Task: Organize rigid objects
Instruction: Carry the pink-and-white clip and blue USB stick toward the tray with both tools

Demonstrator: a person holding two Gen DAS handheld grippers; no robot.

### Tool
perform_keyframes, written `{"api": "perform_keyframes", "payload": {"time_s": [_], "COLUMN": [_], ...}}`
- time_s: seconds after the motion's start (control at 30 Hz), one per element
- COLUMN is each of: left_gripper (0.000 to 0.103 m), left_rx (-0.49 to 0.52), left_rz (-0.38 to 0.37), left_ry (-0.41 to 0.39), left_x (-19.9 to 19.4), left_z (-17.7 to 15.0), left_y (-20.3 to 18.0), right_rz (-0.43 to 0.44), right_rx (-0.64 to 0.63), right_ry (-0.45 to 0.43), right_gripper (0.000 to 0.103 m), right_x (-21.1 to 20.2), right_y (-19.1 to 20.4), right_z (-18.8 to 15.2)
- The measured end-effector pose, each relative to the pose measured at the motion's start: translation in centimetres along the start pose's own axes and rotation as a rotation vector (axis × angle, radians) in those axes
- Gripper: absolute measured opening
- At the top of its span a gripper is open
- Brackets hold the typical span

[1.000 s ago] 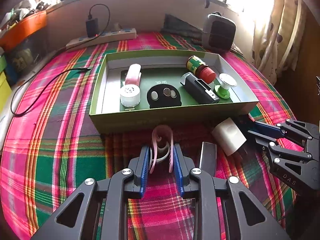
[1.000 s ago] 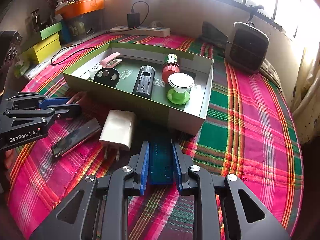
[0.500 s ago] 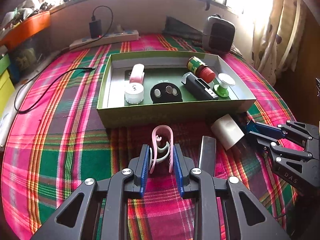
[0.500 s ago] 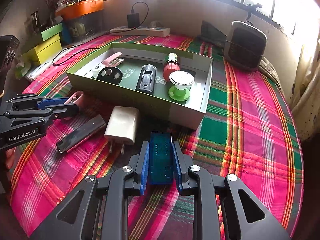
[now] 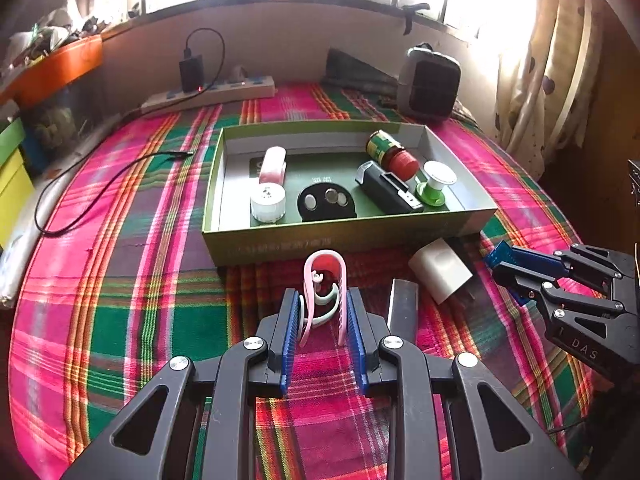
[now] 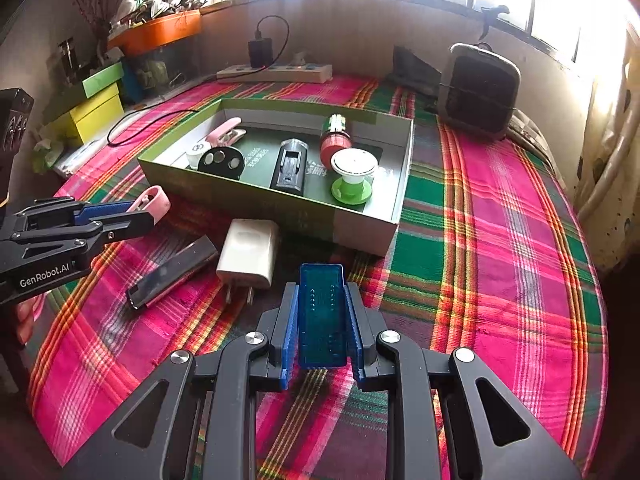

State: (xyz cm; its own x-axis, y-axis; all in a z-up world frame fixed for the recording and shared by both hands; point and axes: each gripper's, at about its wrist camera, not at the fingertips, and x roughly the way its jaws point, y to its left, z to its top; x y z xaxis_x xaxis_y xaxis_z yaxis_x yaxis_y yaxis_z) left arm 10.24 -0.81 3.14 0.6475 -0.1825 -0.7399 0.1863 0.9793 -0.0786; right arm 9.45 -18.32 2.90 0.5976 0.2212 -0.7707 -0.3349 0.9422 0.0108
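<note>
My left gripper (image 5: 323, 300) is shut on a pink clip (image 5: 325, 280) and holds it above the plaid cloth, in front of the green box (image 5: 280, 240). It also shows in the right wrist view (image 6: 132, 216) with the pink clip (image 6: 154, 200). My right gripper (image 6: 322, 296) is shut on a blue plastic case (image 6: 322, 312), lifted off the cloth; it also shows in the left wrist view (image 5: 500, 264). The green box (image 6: 248, 196) holds a pink item, a white cap, a black disc, a black device, a red-capped bottle and a green-white spool.
A white charger (image 6: 248, 252) and a dark flat bar (image 6: 172, 272) lie on the cloth in front of the box. A power strip (image 6: 276, 74), a grey heater (image 6: 478, 88) and yellow and green boxes (image 6: 94, 112) stand at the back. A black cable (image 5: 100, 184) lies left.
Both grippers have risen and drawn back from the box, each carrying its object. The blue case and pink clip are now off the cloth.
</note>
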Motion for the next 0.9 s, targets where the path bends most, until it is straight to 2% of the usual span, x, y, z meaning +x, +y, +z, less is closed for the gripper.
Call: {"api": "perform_keyframes", "payload": {"time_s": [0.43,0.9], "left_gripper": [0.023,0.023], "left_rx": [-0.006,-0.009], "left_rz": [-0.001,0.006], "left_ry": [-0.042,-0.053], "left_x": [-1.2,-0.6], "left_z": [1.2,3.8], "left_y": [0.7,1.7], "right_rz": [0.005,0.018], "right_rx": [0.003,-0.005], "right_ry": [-0.052,-0.095], "right_gripper": [0.023,0.023], "right_x": [-1.7,-1.6], "right_y": [0.7,1.2], "right_z": [1.3,4.7]}}
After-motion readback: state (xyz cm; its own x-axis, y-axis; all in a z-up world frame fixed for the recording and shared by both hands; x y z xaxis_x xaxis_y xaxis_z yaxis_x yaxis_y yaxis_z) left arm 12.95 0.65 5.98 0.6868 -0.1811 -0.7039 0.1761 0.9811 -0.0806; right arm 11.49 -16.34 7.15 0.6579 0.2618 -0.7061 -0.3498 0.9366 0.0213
